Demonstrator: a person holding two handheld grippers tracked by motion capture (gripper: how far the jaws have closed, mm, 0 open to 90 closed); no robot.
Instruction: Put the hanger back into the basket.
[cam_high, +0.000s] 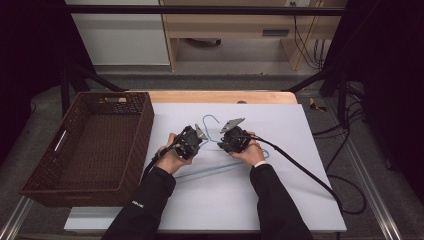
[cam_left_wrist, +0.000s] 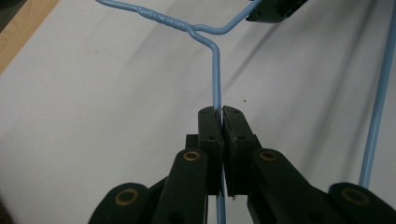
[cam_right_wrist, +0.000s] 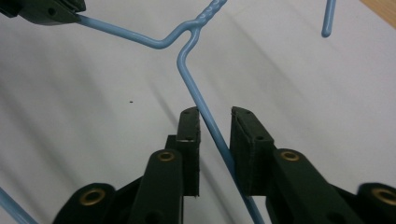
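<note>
blue wire hanger (cam_high: 220, 150) lies on the white sheet covering the table (cam_high: 310, 200), between both hands, hook (cam_high: 211, 121) pointing away from the person. left tongs (cam_left_wrist: 221, 113) are pressed together on one sloping shoulder wire just below the twisted neck (cam_left_wrist: 163, 19). right tongs (cam_right_wrist: 215, 114) straddle the other shoulder wire with a gap showing; the wire lies against one pad (cam_right_wrist: 191, 135) and sits clear of the other, so not pinched yet.

risks from here: if the right tongs close off-centre, the thin round wire could roll out the side of the pads and spring away. the left grip is only a narrow bite near the pad tips, so lifting with one side loose would likely twist the hanger and let it slip or swing. the hook could snag the rim of the wicker basket (cam_high: 145, 130) at the left if carried low. hard to tell from above whether the bottom bar is touching the sheet.
</note>
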